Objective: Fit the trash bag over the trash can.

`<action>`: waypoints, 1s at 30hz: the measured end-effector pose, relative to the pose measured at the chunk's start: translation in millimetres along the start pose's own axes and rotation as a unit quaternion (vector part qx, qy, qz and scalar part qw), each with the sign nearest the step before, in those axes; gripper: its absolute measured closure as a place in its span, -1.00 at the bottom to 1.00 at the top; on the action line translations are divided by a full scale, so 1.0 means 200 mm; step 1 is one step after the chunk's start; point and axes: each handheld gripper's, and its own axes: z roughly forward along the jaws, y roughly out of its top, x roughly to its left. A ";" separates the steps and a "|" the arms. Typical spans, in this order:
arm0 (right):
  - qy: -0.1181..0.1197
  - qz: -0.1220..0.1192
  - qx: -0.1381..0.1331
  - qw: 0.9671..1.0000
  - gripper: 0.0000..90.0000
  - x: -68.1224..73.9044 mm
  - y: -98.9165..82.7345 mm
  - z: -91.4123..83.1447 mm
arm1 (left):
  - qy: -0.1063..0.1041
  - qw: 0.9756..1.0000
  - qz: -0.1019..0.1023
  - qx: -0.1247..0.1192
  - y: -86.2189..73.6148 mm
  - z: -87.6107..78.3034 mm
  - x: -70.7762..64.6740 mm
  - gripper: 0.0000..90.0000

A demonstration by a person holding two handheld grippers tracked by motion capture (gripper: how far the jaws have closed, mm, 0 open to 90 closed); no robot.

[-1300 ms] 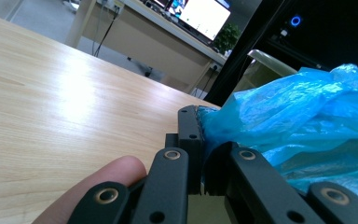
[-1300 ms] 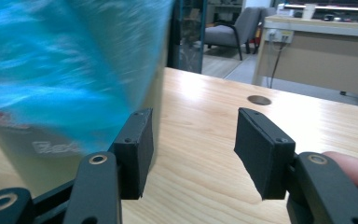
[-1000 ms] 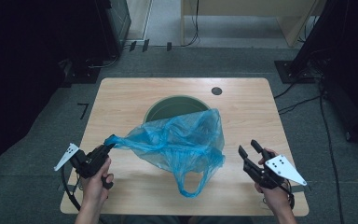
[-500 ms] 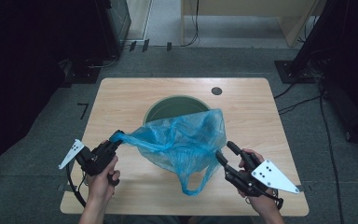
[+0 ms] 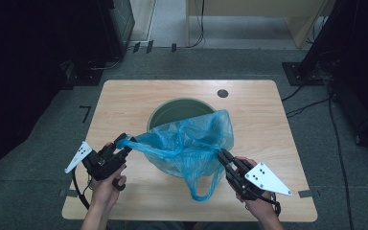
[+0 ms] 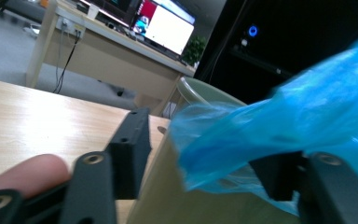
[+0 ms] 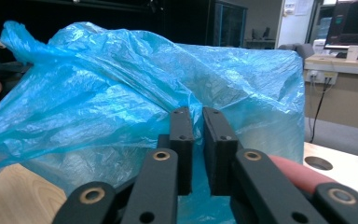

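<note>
Plastic film this thin weighs almost nothing, goes limp wherever it is unsupported, and slides easily between hard pads; a sharp tug could stretch or tear it. The blue bin bag [image 5: 191, 143] is best taken at its rim or by a bunched corner, with the two holds well apart so the mouth stays spread over the green bin [image 5: 175, 109].

It is translucent, bright blue and heavily crinkled, ballooned with air. It sits draped over the near side of the bin, which stands in a round cut-out in the desk [image 5: 268, 143], and one loop handle hangs down from it toward the near edge of the desk.

The left claw [image 5: 124, 143], just left of the bin, has just been opening: in the left gripper view its jaws stand apart, with a twisted corner of the bag lying against one jaw but not pinched. The right claw [image 5: 224, 157], just right of the bin, has just been closing: in the right gripper view its jaws stand nearly together against the bag's wall, and I judge a fold of film is clamped between them.
</note>
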 end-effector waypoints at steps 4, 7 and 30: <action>-0.005 0.000 -0.003 1.000 0.97 0.00 0.00 -0.01 | -0.011 1.000 -0.005 0.010 -0.01 0.02 -0.02 0.10; -0.014 -0.003 -0.006 1.000 0.98 0.00 0.00 -0.01 | -0.009 0.999 -0.013 0.028 -0.03 0.04 -0.02 0.07; 0.008 -0.015 0.026 1.000 1.00 0.02 -0.12 -0.01 | -0.002 0.993 0.049 0.111 -0.15 0.08 -0.07 0.87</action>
